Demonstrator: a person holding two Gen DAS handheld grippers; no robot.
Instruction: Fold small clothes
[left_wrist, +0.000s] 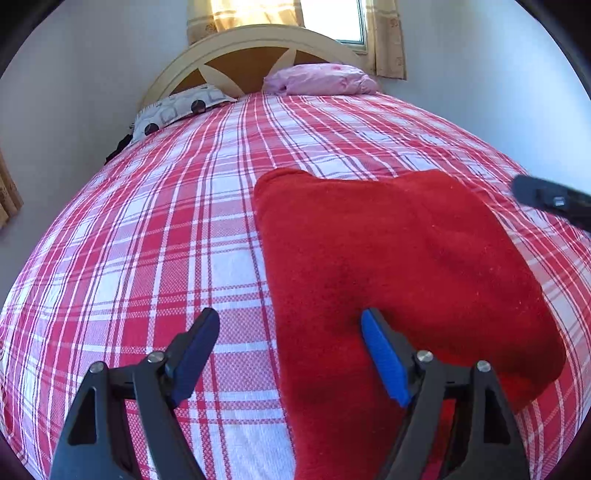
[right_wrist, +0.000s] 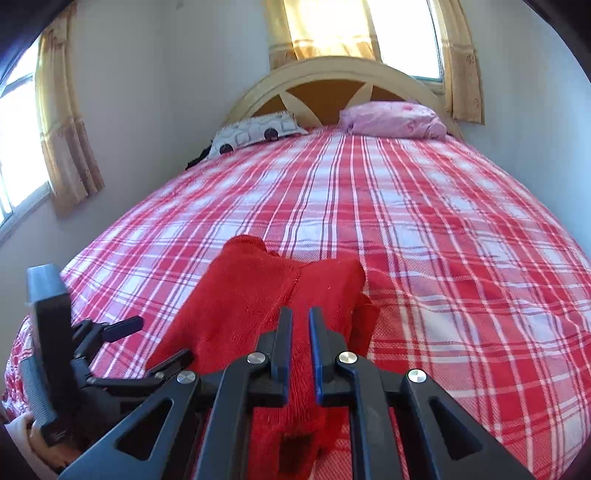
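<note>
Plaid-sheeted bed (left_wrist: 147, 240) is shown bearing a red garment (left_wrist: 388, 258); left gripper (left_wrist: 291, 350) spread, right gripper (right_wrist: 300, 347) pressed together, empty; folds may be dragged loose.

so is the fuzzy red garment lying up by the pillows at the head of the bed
No, the fuzzy red knit garment lies on the red-and-white plaid bedspread near the foot, far from the pink pillow by the headboard.

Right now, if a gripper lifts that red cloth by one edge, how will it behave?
The red cloth would probably sag and unfold: it lies limp, rumpled along its edges. Its fuzzy pile suggests good grip for the pads. It may drag on the woven bedspread rather than slide.
</note>
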